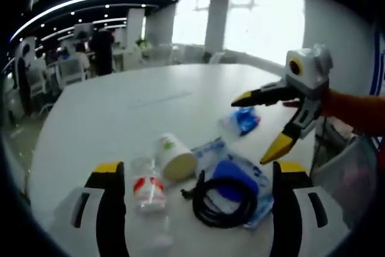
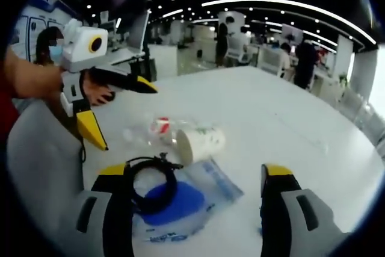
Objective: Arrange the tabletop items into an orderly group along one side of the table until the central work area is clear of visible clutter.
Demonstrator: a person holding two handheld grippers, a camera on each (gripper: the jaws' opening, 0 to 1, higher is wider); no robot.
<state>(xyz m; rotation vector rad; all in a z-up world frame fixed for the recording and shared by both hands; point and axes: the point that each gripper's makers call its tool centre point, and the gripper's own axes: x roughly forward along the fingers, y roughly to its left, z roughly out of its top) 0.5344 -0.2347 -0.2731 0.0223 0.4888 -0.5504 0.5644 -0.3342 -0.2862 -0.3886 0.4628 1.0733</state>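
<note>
A white paper cup (image 1: 174, 157) (image 2: 201, 141) lies on its side on the white table (image 1: 132, 106). Beside it lies a clear plastic bottle (image 1: 147, 191) (image 2: 153, 129) with a red label. A coiled black cable (image 1: 219, 206) (image 2: 150, 185) rests partly on a clear bag holding something blue (image 1: 243, 179) (image 2: 180, 206). A small blue and white packet (image 1: 243, 120) lies farther out. My left gripper (image 1: 200, 168) (image 2: 125, 117) is open above this pile. My right gripper (image 2: 197, 173) (image 1: 258, 126) is open too, facing the pile from the opposite side, nothing between its jaws.
The table (image 2: 289, 118) stretches wide and bare beyond the pile. A grey chair back (image 2: 42, 142) stands at the table's edge by the person's arm. People and desks fill the room behind, far from the table.
</note>
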